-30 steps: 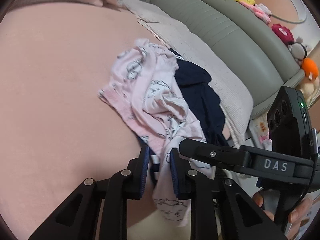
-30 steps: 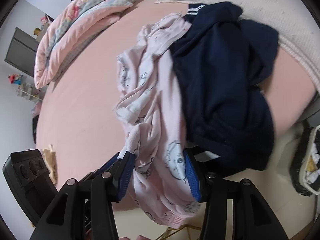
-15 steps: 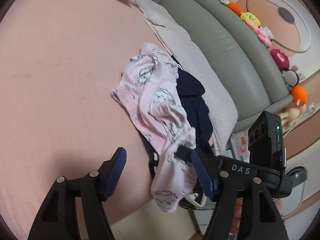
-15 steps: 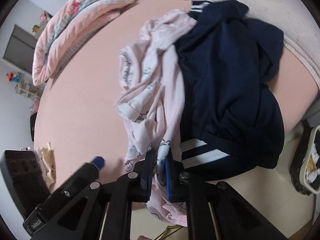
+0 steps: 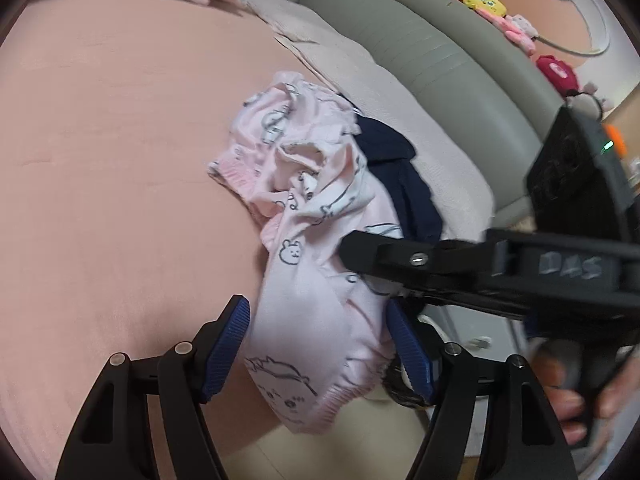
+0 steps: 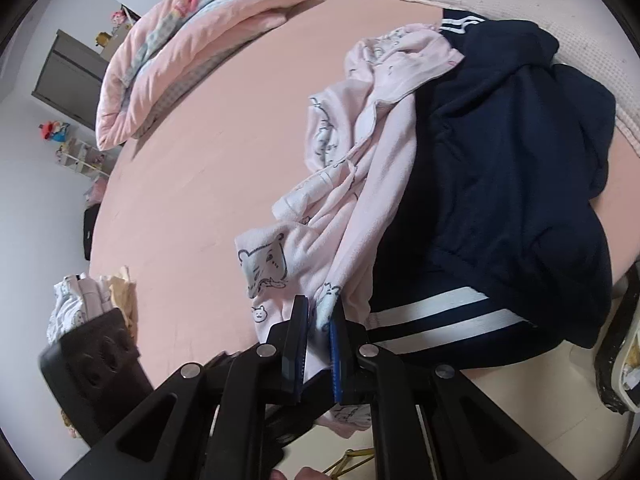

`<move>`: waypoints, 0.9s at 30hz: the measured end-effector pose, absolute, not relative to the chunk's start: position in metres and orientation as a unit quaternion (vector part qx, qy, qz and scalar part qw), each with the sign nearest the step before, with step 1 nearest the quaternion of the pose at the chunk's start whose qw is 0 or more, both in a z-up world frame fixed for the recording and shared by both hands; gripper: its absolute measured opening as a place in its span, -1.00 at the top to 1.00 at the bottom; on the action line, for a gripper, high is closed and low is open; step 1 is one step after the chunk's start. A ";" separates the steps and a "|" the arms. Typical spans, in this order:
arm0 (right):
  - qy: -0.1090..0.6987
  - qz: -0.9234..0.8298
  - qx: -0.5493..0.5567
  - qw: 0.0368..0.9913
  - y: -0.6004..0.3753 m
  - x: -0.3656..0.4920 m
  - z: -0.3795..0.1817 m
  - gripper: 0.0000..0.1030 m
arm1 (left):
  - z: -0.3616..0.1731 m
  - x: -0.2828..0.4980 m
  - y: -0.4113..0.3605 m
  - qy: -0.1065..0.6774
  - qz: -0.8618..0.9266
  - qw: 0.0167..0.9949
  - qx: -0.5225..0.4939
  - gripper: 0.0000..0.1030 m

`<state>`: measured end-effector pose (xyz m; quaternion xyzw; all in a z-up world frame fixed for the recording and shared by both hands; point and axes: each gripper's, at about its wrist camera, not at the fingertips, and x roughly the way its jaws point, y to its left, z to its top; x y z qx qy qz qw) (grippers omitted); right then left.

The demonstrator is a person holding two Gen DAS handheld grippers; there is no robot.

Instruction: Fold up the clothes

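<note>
A crumpled pink garment with animal prints (image 5: 308, 216) lies at the edge of the pink bed (image 5: 100, 160), its end hanging over the side. It also shows in the right wrist view (image 6: 360, 184). Part of it rests on a navy garment with white stripes (image 6: 500, 184). My left gripper (image 5: 320, 344) is open, its blue pads on either side of the hanging pink hem. My right gripper (image 6: 318, 344) is shut on a fold of the pink garment near the bed edge; it shows in the left wrist view (image 5: 352, 248) too.
A folded pink quilt (image 6: 192, 40) lies at the far end of the bed. A grey padded headboard (image 5: 420, 52) with plush toys (image 5: 488, 0) runs along the right. A beige blanket (image 5: 380, 92) lies under the navy garment. Small clothes (image 6: 84, 304) lie at the left.
My left gripper let go of the pink garment, opened, and now straddles its hanging hem. My right gripper went from open to shut on the pink garment.
</note>
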<state>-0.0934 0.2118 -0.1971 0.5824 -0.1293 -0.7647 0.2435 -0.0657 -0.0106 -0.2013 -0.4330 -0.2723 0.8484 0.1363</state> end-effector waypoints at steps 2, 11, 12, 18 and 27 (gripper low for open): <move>-0.128 -0.763 0.582 0.249 0.208 -0.089 -0.197 0.85 | -0.203 -0.066 -0.007 -0.262 0.852 0.133 -0.433 0.43; -0.072 -0.770 0.572 0.274 0.173 -0.062 -0.194 0.84 | -0.192 -0.061 -0.028 -0.227 0.871 0.074 -0.429 0.75; -0.068 -0.771 0.571 0.272 0.171 -0.065 -0.192 0.84 | -0.194 -0.062 -0.034 -0.233 0.868 0.071 -0.432 0.76; -0.060 -0.785 0.579 0.212 0.183 -0.096 -0.183 0.32 | -0.200 -0.059 -0.054 -0.252 0.867 0.053 -0.427 0.76; -0.078 -0.773 0.602 0.183 0.179 -0.132 -0.190 0.31 | -0.209 -0.068 -0.065 -0.262 0.860 0.036 -0.437 0.76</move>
